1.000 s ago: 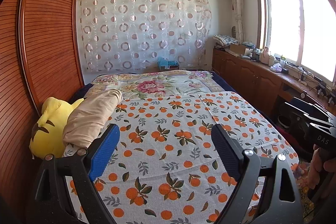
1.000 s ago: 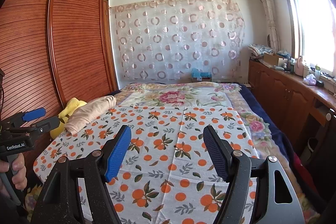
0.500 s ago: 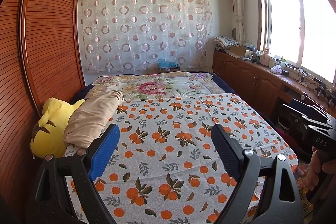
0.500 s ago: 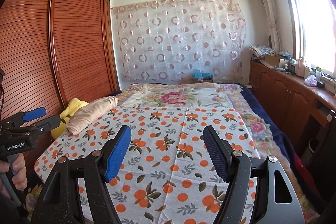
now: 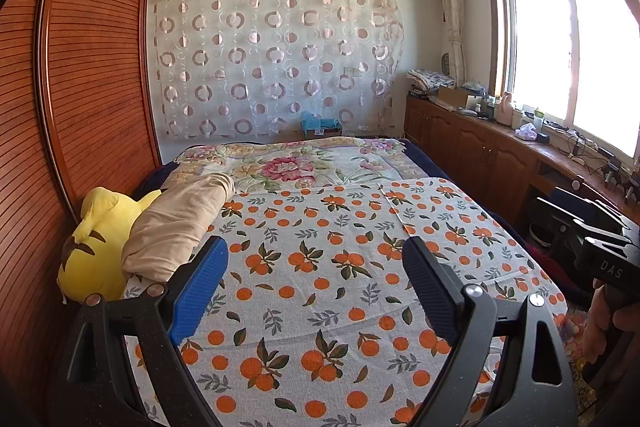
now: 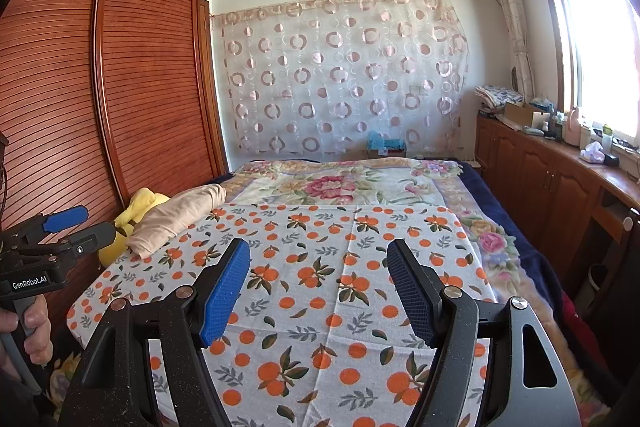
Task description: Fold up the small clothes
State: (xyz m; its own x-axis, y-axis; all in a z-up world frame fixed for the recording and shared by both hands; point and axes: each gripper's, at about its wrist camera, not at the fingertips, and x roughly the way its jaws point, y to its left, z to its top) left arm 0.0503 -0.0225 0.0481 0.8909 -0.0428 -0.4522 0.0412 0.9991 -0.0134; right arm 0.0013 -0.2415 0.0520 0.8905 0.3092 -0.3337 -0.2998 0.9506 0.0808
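A beige garment [image 5: 180, 227] lies bunched at the left edge of the bed, against a yellow plush toy [image 5: 96, 247]; it also shows in the right wrist view [image 6: 180, 215]. My left gripper [image 5: 316, 287] is open and empty, held above the orange-print cloth [image 5: 340, 267], to the right of the garment. My right gripper [image 6: 318, 287] is open and empty above the same cloth [image 6: 340, 267], well right of the garment. The left gripper also shows at the left of the right wrist view [image 6: 60, 227].
The orange-print cloth covers the near half of the bed; a floral blanket [image 5: 304, 167] lies beyond. A wooden wardrobe [image 5: 80, 87] stands close on the left. A wooden cabinet [image 5: 500, 155] with clutter runs along the right under the window.
Both views have shifted slightly upward, so the bed sits a little lower in frame. Both grippers stay open and nothing on the bed has moved.
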